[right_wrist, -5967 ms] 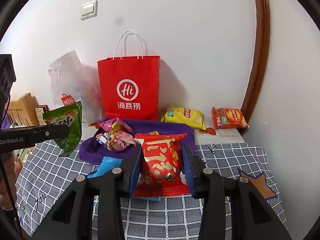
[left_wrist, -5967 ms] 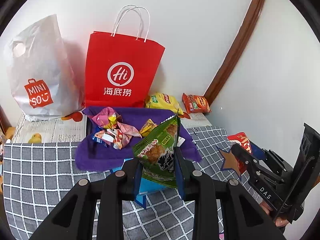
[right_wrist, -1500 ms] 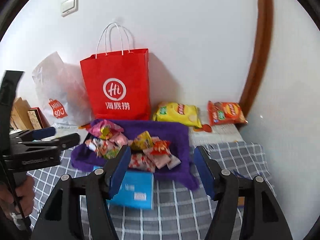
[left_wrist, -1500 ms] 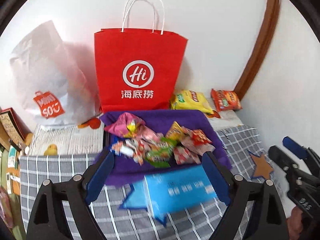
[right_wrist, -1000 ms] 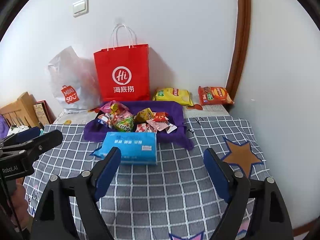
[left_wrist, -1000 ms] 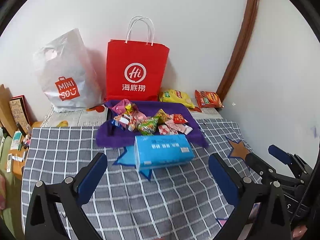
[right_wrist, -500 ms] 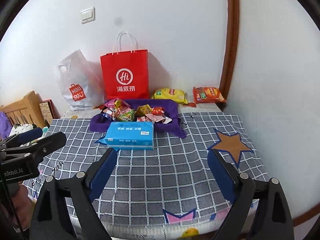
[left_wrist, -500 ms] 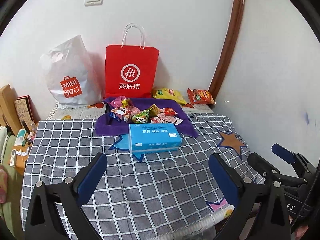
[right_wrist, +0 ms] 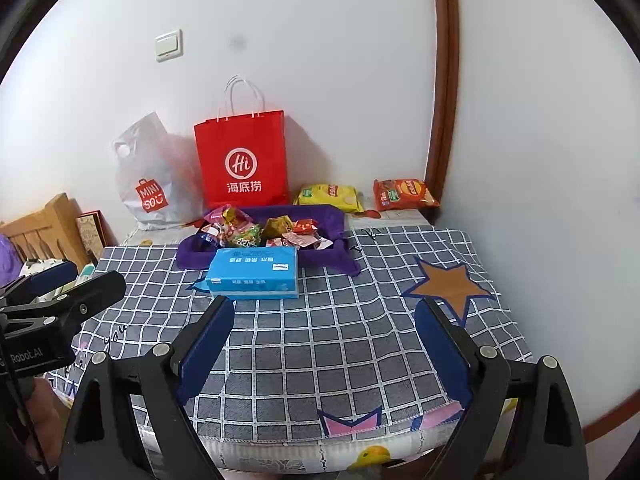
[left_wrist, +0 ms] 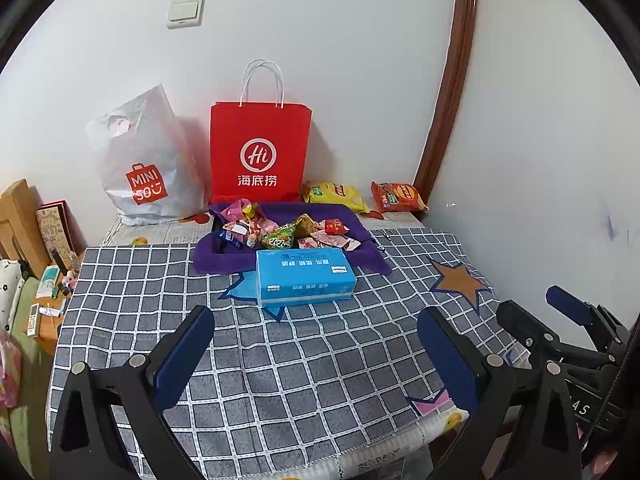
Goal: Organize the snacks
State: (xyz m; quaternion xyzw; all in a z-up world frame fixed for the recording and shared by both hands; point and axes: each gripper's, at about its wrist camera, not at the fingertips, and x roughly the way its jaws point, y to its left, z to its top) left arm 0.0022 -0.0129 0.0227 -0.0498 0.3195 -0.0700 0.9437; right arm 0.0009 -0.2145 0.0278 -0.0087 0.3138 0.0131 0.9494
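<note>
A purple cloth tray (left_wrist: 362, 232) (right_wrist: 336, 220) at the back of the table holds several small snack packets (left_wrist: 280, 230) (right_wrist: 260, 232). A yellow chip bag (left_wrist: 334, 194) (right_wrist: 328, 196) and an orange chip bag (left_wrist: 396, 197) (right_wrist: 404, 194) lie behind it by the wall. My left gripper (left_wrist: 316, 356) is open and empty over the table's front part. My right gripper (right_wrist: 324, 344) is open and empty, also near the front edge. Each gripper shows at the side of the other's view.
A blue tissue pack (left_wrist: 305, 276) (right_wrist: 254, 272) lies in front of the tray. A red paper bag (left_wrist: 260, 152) (right_wrist: 242, 158) and a white Miniso bag (left_wrist: 146, 168) (right_wrist: 154, 184) stand against the wall. The checked tablecloth (left_wrist: 280, 360) ends close below the grippers.
Both grippers have drawn back from the tray toward the table's front edge, open and empty. Six seconds ago each held a snack packet; those packets now lie in the tray.
</note>
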